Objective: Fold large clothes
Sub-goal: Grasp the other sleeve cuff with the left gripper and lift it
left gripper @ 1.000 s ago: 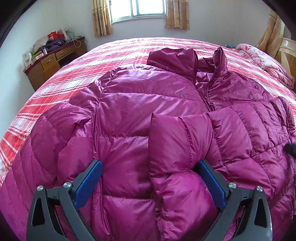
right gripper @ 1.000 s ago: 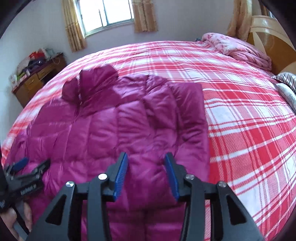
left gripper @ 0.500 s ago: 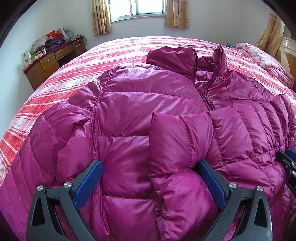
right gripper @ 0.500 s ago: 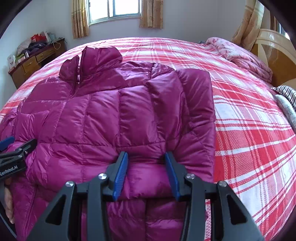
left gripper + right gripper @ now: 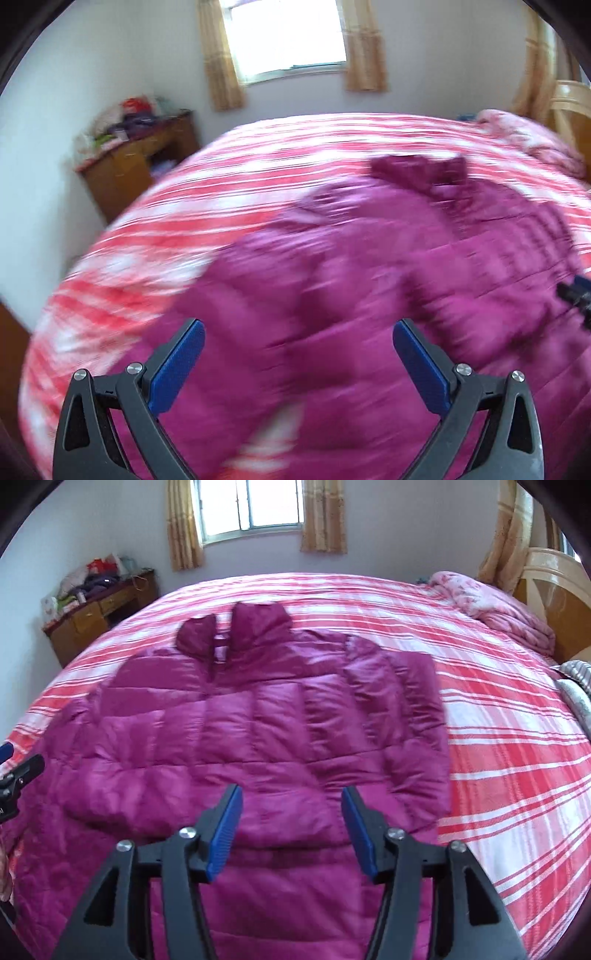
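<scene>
I see the magenta quilted puffer jacket (image 5: 258, 731) lying flat on the red-and-white plaid bed (image 5: 517, 760). My right hand-held gripper (image 5: 291, 830) has just been opening above its hem, empty; my left hand-held gripper (image 5: 297, 365) gapes wide, empty too.
</scene>
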A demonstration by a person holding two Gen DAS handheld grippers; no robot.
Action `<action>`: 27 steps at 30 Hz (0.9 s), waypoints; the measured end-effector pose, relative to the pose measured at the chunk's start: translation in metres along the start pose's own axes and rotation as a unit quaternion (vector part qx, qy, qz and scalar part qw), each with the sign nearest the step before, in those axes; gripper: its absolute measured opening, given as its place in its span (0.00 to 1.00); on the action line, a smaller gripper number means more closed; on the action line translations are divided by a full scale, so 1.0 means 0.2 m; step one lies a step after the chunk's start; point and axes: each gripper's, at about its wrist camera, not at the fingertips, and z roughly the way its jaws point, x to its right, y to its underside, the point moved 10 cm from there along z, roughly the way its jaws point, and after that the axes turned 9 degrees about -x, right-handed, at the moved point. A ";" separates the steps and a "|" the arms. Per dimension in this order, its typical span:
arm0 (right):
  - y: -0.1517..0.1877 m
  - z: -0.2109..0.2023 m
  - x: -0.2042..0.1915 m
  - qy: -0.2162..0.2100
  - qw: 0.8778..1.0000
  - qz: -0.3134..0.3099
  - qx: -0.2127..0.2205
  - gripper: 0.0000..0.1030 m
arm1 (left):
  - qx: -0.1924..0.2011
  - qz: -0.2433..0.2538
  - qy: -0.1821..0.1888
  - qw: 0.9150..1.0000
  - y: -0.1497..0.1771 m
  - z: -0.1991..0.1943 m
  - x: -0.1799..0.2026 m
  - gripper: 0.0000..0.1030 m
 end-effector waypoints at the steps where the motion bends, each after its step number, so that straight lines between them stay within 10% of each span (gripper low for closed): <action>1: 0.01 0.03 -0.04 -0.001 1.000 -0.014 -0.005 0.58 | -0.001 -0.009 -0.015 1.000 0.04 -0.01 -0.10 0.99; 9: 0.07 0.16 -0.11 0.032 0.998 -0.050 -0.023 0.62 | -0.032 -0.111 -0.111 0.987 0.43 -0.10 -0.91 0.99; 19: 0.10 0.15 -0.09 0.049 0.998 -0.041 -0.015 0.72 | -0.087 -0.213 -0.004 0.973 0.71 -0.02 -0.95 0.98; 23: 0.11 0.14 -0.08 0.046 0.998 -0.036 -0.013 0.73 | -0.067 -0.194 0.006 0.979 0.67 -0.03 -0.92 0.26; 27: 0.11 0.11 -0.08 0.037 0.999 -0.035 -0.008 0.73 | -0.019 -0.168 -0.012 0.985 0.54 -0.18 -0.96 0.16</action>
